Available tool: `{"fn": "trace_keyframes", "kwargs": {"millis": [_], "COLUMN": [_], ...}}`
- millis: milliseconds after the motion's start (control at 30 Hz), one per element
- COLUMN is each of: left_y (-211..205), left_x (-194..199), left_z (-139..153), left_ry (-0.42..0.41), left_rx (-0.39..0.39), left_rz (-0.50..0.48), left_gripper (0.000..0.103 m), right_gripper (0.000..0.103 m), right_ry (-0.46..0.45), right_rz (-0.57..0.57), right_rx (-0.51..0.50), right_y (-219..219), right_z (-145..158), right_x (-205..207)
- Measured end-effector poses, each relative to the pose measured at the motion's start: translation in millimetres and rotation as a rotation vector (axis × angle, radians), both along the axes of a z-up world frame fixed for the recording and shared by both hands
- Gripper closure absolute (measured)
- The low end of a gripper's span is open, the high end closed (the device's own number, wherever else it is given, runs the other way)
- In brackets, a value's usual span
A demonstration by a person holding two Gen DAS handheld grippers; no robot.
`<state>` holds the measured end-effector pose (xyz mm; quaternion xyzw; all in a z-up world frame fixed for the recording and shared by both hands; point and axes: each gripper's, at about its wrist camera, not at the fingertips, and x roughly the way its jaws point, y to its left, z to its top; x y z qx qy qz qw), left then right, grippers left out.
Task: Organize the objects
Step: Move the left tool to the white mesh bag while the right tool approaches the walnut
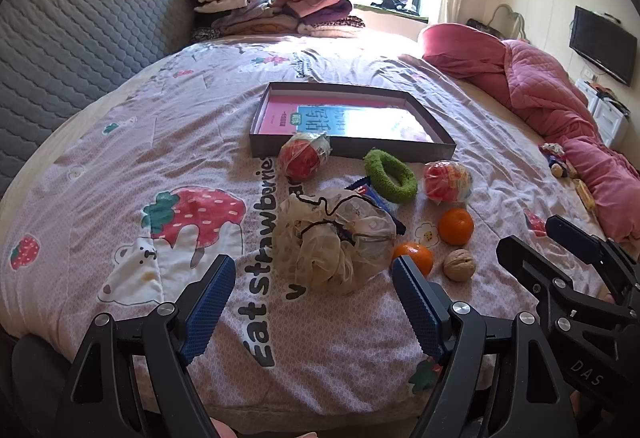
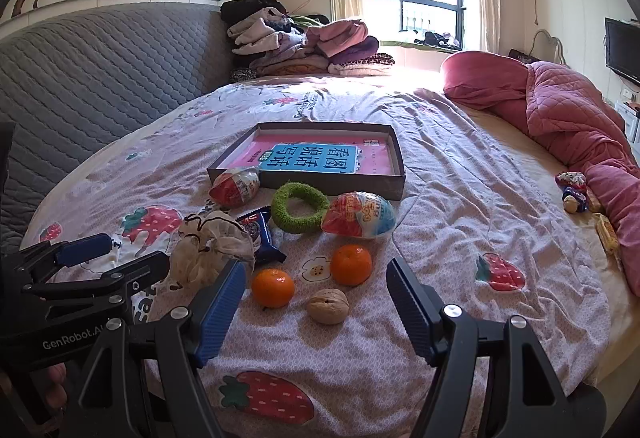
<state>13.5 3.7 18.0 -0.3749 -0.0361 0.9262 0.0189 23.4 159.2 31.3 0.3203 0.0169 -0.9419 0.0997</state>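
Note:
On the strawberry bedspread a shallow grey box (image 1: 352, 150) (image 2: 320, 187) holds a pink and blue booklet. In front of it lie two wrapped toy eggs (image 1: 304, 157) (image 2: 362, 214), a green fuzzy ring (image 1: 390, 175) (image 2: 299, 206), a blue snack packet (image 2: 262, 234), a beige mesh pouch (image 1: 334, 238) (image 2: 212, 246), two oranges (image 2: 273, 287) (image 2: 351, 264) and a walnut (image 1: 459, 264) (image 2: 328, 305). My left gripper (image 1: 314, 294) is open just short of the pouch. My right gripper (image 2: 316, 298) is open, with the walnut lying ahead between its fingers, untouched.
A grey quilted headboard (image 1: 80, 38) runs along the left. Folded clothes (image 1: 264, 4) are stacked at the bed's far end. A pink quilt (image 2: 568, 118) is bunched along the right side, with small toys (image 2: 574, 190) beside it. A television (image 1: 602, 44) hangs on the right wall.

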Motion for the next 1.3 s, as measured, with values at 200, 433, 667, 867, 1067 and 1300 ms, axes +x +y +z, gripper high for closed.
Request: {"fn": "trace_keyframes", "kwargs": {"millis": [200, 433, 667, 867, 1067, 1300], "left_y": [0.5, -0.4, -1.7, -0.7, -0.7, -0.5], "left_x": [-0.1, -0.1, 0.6, 0.7, -1.8, -6.2], "left_z": [-1.6, -1.5, -1.6, -2.5, -7.9, -18.5], "left_ry": [-0.006, -0.005, -0.007, -0.014, -0.036, -0.076], "left_rx": [-0.001, 0.0, -0.003, -0.011, -0.017, -0.024], "left_rz": [0.0, 0.0, 0.005, 0.004, 0.007, 0.011], "left_gripper": [0.022, 0.022, 0.022, 0.022, 0.022, 0.022], "right_gripper": [0.031, 0.031, 0.031, 0.031, 0.031, 0.031], "right_ry": [-0.004, 0.001, 0.004, 0.0, -0.02, -0.048], "right_rz": [-0.001, -0.003, -0.007, -0.005, -0.009, -0.008], "right_rx": [0.0, -0.002, -0.004, -0.004, 0.001, 0.005], "right_y": [-0.2, 0.8, 2.2, 3.6, 3.5, 3.4], "right_z": [-0.4, -0.5, -0.1, -0.2, -4.6, -12.1], "right_x": [-0.2, 1.6, 2.2, 2.4, -0.2, -2.9]}}
